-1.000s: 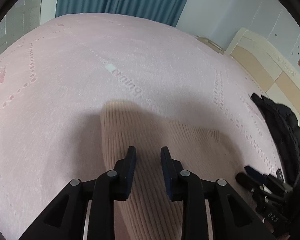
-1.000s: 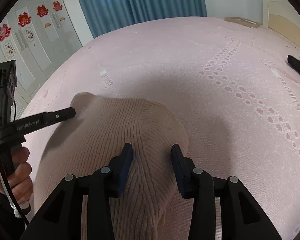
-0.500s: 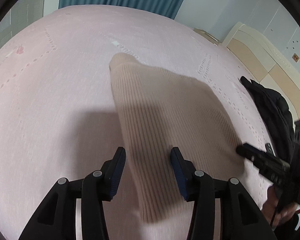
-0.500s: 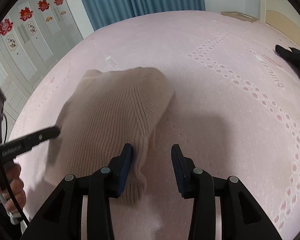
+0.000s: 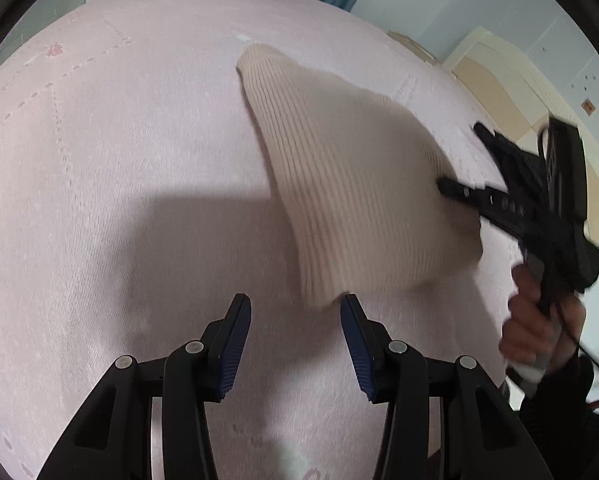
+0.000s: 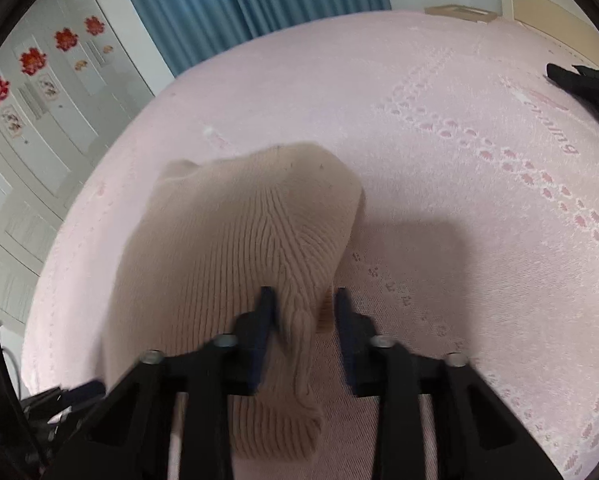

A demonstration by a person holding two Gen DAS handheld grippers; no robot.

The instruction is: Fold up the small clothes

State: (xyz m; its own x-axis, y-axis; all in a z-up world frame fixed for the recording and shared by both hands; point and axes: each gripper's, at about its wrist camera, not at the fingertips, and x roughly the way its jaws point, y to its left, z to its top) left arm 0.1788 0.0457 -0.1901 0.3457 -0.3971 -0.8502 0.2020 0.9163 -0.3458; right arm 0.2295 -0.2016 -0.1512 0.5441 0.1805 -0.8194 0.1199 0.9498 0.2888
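A ribbed beige knit (image 5: pixel 351 184) lies on the pink bed (image 5: pixel 99 160), partly lifted at one side. The step in hand looks like the start of a fold. The right gripper (image 6: pixel 303 312) has just been closing, with a ridge of the knit's edge between its jaws; a gap shows beside the right jaw, so the pinch does not look finished. The left gripper (image 5: pixel 295 344) has its jaws apart over bare sheet, just short of the knit's near corner, and holds nothing. Next, the right jaws likely need to close fully on the edge, while the left moves forward onto the near corner, so both can carry the fold across.
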